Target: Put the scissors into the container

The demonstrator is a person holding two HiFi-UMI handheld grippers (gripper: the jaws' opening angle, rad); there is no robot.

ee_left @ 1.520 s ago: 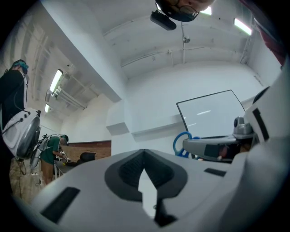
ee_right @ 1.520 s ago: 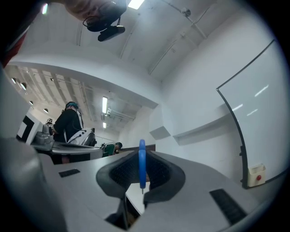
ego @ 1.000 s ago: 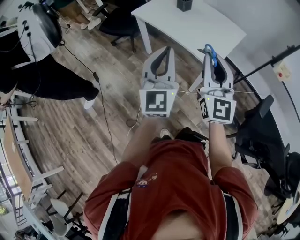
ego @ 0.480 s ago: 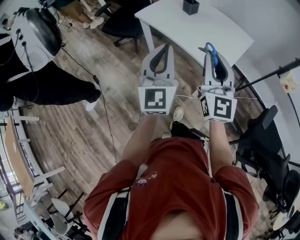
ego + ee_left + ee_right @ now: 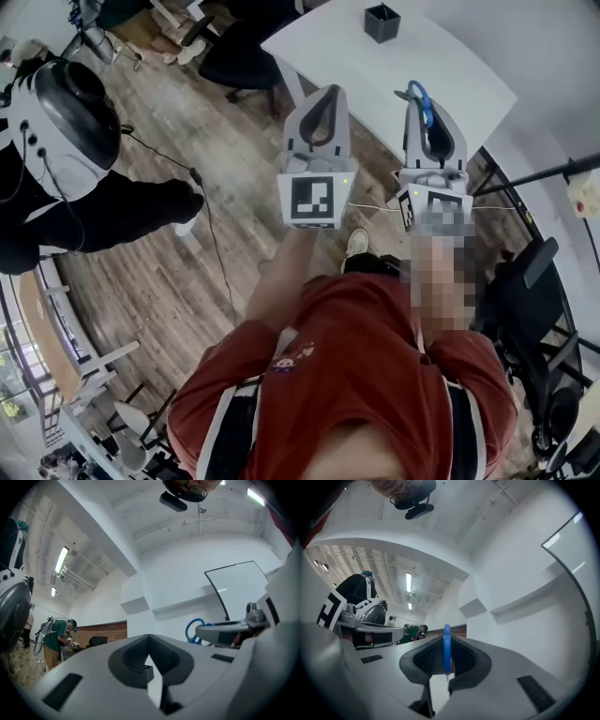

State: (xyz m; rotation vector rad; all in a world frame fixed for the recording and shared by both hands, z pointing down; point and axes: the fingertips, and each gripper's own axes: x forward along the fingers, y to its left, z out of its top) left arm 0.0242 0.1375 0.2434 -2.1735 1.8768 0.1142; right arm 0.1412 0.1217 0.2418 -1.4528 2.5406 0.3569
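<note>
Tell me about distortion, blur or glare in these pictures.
Head view: evenly lit, wide-angle bending of the white table, a mosaic patch below the right gripper. Left gripper view: fisheye, dark corners, bright ceiling lights. Right gripper view: same fisheye; the scissors look sharp.

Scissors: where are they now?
Head view, right side: the scissors are clamped in the right tool, raised by the white table, short of the black container.

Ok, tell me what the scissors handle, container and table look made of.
The scissors handle is smooth blue, likely plastic. The container looks dark, matte, probably plastic; too small to be sure. The table has a smooth white top, laminate or painted board.
</note>
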